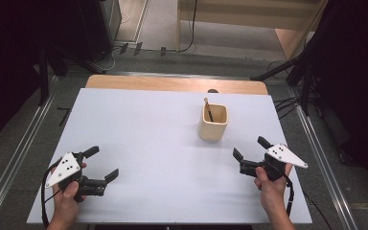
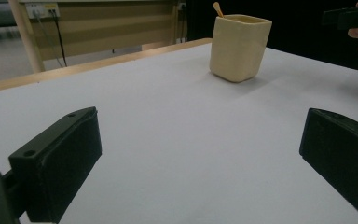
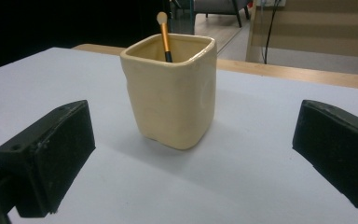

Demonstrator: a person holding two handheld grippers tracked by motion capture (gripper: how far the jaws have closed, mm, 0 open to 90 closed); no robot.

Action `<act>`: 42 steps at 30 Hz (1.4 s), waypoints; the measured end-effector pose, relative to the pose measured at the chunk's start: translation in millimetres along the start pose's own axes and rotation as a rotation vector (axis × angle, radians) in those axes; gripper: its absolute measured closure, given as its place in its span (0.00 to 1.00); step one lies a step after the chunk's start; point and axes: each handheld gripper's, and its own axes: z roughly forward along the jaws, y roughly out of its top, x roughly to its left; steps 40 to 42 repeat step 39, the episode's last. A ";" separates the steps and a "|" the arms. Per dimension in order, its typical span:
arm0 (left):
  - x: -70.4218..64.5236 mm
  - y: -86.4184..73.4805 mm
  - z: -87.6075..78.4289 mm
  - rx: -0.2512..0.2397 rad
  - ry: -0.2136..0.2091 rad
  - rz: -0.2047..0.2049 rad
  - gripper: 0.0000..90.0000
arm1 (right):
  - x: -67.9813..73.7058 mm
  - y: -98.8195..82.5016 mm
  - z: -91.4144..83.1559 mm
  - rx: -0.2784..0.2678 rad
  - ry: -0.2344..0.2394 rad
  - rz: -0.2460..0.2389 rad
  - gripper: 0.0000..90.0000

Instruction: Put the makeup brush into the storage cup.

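A cream square cup (image 1: 213,122) stands upright on the white table (image 1: 143,143), right of centre, with a thin brush (image 1: 208,109) leaning inside it. The right gripper view has the cup (image 3: 172,95) close ahead, the brush (image 3: 164,35) poking above its rim. The left gripper view shows the cup (image 2: 239,46) farther off. My left gripper (image 1: 101,164) is open near the front left corner, holding nothing. My right gripper (image 1: 249,148) is open just in front of the cup, apart from it.
A wooden strip (image 1: 172,84) runs along the table's far edge. Beyond it are floor cables (image 1: 124,48) and a wooden cabinet (image 1: 249,19). Metal rails (image 1: 14,158) flank both sides of the table.
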 end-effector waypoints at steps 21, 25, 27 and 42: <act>-1.1 0.5 -0.7 -0.007 0.005 0.003 0.00 | -15.1 -21.7 -34.9 0.037 -0.017 -0.008 0.00; -0.9 0.7 -1.0 -0.007 0.006 0.002 0.00 | -17.6 -24.7 -40.1 0.030 -0.022 0.010 0.00; -1.1 0.8 -1.0 -0.008 0.006 0.004 0.00 | -16.9 -24.6 -40.7 0.027 -0.022 0.012 0.00; -2.4 1.9 -1.1 -0.008 0.008 0.010 0.00 | -10.8 -21.6 -39.9 0.022 -0.008 -0.014 0.00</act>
